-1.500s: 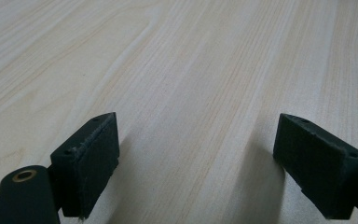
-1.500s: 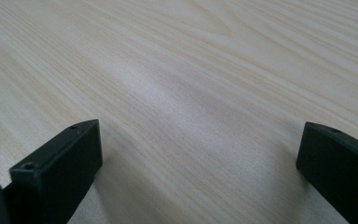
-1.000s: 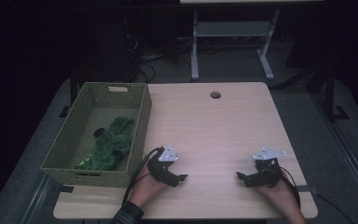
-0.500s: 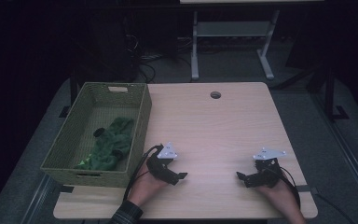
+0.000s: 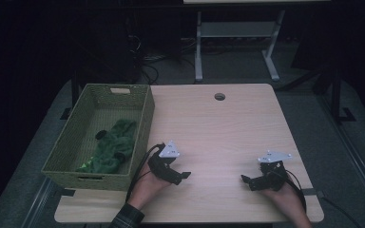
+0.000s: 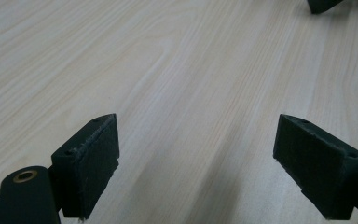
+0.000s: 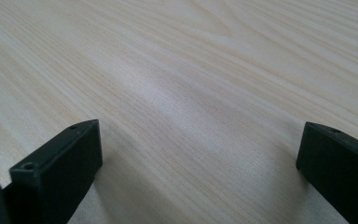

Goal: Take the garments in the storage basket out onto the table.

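A woven green basket (image 5: 146, 116) stands on the left part of the light wooden table (image 5: 218, 128). Inside it lies a crumpled green soft cloth or toy (image 5: 114, 145). To the right of the basket's near corner, my left gripper (image 5: 183, 176) rests low on the table, pointing right. Its jaws stand open over bare wood (image 6: 198, 140). Near the front right, my right gripper (image 5: 246, 181) points left toward it. It is also open, with nothing between the fingers (image 7: 200, 135). The right gripper's tip (image 6: 324, 4) shows at the top of the left gripper view.
A round cable hole (image 5: 219, 96) sits near the table's far edge. Bare wood spans the stretch between the two grippers. Behind the table, a metal frame (image 5: 237, 33) and cables stand on the dark floor.
The left gripper has shifted very slightly on the table. The right gripper, the basket and the green cloth stand as before.
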Tool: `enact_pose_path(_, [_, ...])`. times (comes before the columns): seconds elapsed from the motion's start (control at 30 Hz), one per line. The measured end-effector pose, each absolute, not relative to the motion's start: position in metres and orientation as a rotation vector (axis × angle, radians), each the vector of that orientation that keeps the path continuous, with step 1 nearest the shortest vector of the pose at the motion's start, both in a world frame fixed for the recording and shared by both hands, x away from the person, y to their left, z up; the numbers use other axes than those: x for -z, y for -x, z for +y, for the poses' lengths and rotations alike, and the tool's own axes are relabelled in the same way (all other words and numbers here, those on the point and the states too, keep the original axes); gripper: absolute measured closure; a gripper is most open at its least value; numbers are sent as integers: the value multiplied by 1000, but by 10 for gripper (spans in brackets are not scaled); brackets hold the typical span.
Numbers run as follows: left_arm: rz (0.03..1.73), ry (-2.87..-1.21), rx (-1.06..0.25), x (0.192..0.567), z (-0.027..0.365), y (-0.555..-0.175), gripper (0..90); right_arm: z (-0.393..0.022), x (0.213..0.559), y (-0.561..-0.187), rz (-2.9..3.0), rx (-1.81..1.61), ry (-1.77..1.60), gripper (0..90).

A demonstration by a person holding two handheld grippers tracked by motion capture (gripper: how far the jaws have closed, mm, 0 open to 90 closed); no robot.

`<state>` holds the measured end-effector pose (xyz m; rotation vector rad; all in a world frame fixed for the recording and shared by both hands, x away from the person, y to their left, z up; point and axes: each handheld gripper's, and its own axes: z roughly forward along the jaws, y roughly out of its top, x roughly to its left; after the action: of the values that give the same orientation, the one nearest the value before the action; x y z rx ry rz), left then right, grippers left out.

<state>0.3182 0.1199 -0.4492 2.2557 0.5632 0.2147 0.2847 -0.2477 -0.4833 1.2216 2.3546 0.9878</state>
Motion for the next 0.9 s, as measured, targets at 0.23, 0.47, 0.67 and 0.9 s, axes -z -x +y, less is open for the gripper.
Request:
enact_pose_path(0.23, [562, -2248, -212, 439, 121, -320, 136, -248, 483, -285, 2355, -988, -1221, 0])
enact_pose_path(0.47, [565, -2251, -195, 435, 120, -321, 136, -248, 483, -285, 2355, -988, -1222, 0])
enact_pose_path(0.67, [568, -2236, -174, 428, 122, -321, 136, -248, 483, -285, 2355, -988, -1222, 0])
enact_pose_path(0.9, [558, -2241, -166, 417, 120, -320, 136, -248, 483, -285, 2355, -988, -1222, 0])
